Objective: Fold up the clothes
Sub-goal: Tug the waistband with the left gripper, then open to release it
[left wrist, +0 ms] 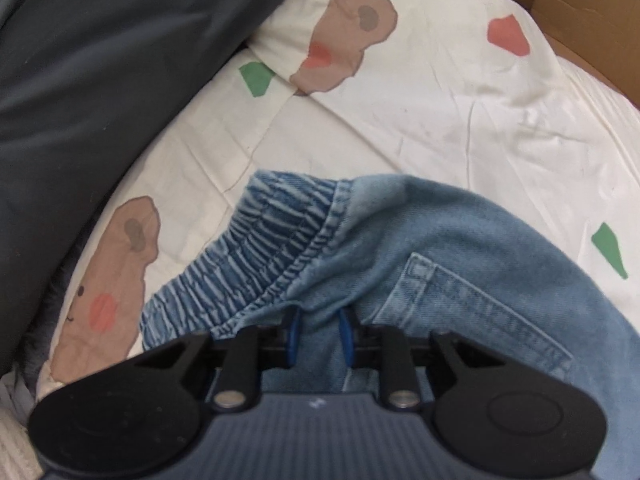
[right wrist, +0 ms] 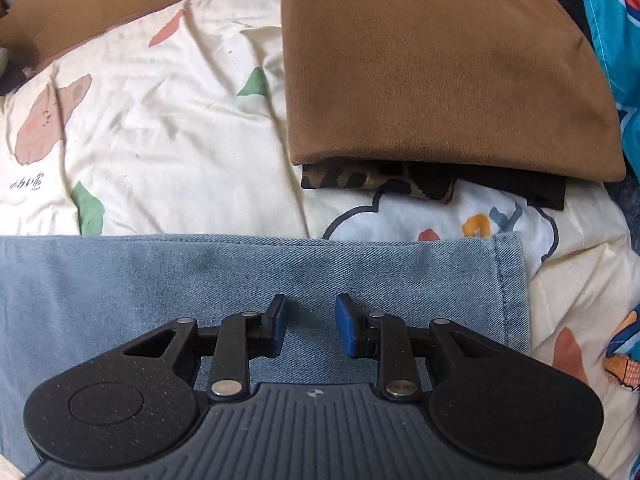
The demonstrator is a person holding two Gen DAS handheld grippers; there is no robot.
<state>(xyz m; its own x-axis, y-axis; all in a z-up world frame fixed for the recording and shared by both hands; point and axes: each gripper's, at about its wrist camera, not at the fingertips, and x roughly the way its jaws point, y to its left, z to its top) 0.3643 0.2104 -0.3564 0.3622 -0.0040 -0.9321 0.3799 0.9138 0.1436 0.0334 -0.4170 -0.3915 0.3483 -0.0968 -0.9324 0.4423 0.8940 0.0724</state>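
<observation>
Light blue jeans (left wrist: 460, 240) lie on a cream cartoon-print sheet (left wrist: 440, 120). In the left wrist view their elastic waistband (left wrist: 256, 248) is bunched and lifted, with a back pocket to the right. My left gripper (left wrist: 319, 332) is shut on a fold of denim just below the waistband; the cloth rises between the blue pads. In the right wrist view a jeans leg (right wrist: 200, 272) lies flat, its hem (right wrist: 508, 288) at the right. My right gripper (right wrist: 312, 322) hovers over that leg, open, with nothing pinched between its pads.
A folded brown garment (right wrist: 440, 72) rests on leopard-print cloth (right wrist: 380, 184) and black cloth (right wrist: 520, 188) beyond the leg. Dark grey fabric (left wrist: 100, 80) fills the upper left of the left wrist view. Cardboard (left wrist: 592, 20) borders the sheet. Bright blue printed fabric (right wrist: 616, 40) lies at far right.
</observation>
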